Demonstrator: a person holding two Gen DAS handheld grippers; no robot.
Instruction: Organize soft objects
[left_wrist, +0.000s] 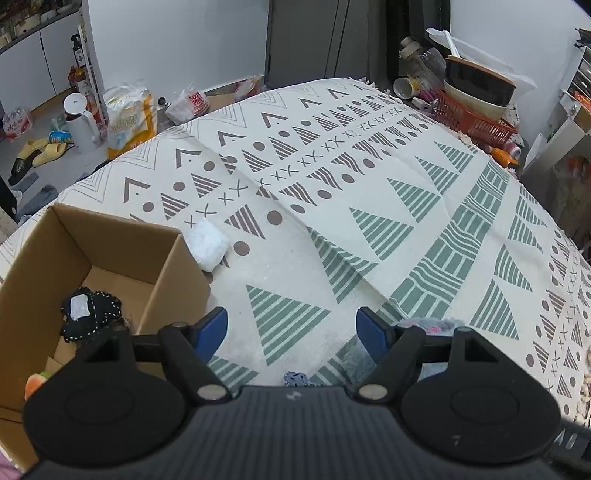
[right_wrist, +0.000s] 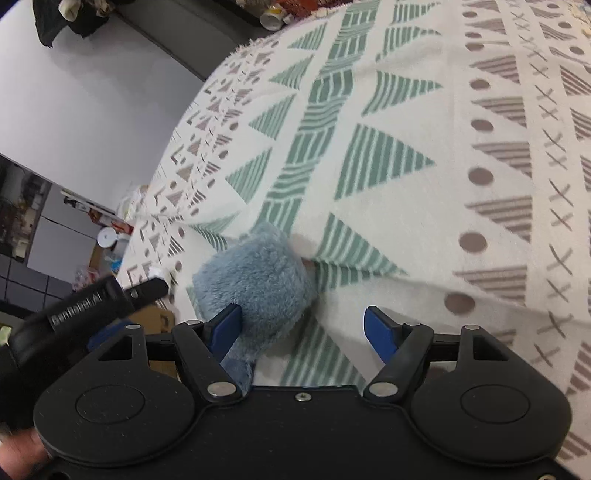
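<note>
**On the patterned cloth: a blue plush toy between open jaws**

On the patterned cloth (right_wrist: 424, 229), just ahead of the right gripper (right_wrist: 303, 328), lies a blue plush toy (right_wrist: 255, 273). Its rounded, fuzzy bulk sits forward and to the left of the gripper's centre line, and a narrower part of it runs back toward the camera, passing beside the left blue pad. So its long axis runs roughly along the gripper's pointing line, thick end away from the camera, thin end toward it. A small rounded bump rises from the far top edge of the bulk. The left pad touches or overlaps the plush fur; the right pad stands apart from it, over bare cloth. The jaws are spread and grip nothing.

In the left wrist view, the left gripper (left_wrist: 291, 328) is likewise released, its blue pads wide apart over a green striped triangle of the cloth, with nothing between them. Behind its right finger a bit of pale blue fluff with pink shows, mostly hidden. A small blue-grey scrap peeks out at the gripper body's front edge; what it is I cannot tell.

To the left stands an open cardboard box (left_wrist: 122, 236), holding a black fabric piece with white stitching (left_wrist: 90, 312) and something orange-green near its lower corner. Just beside the box's right wall a white soft bundle (left_wrist: 207, 243) rests on the cloth.

At the far right edge sit an orange basket (left_wrist: 472, 118) and stacked bowls (left_wrist: 478, 90).
</note>
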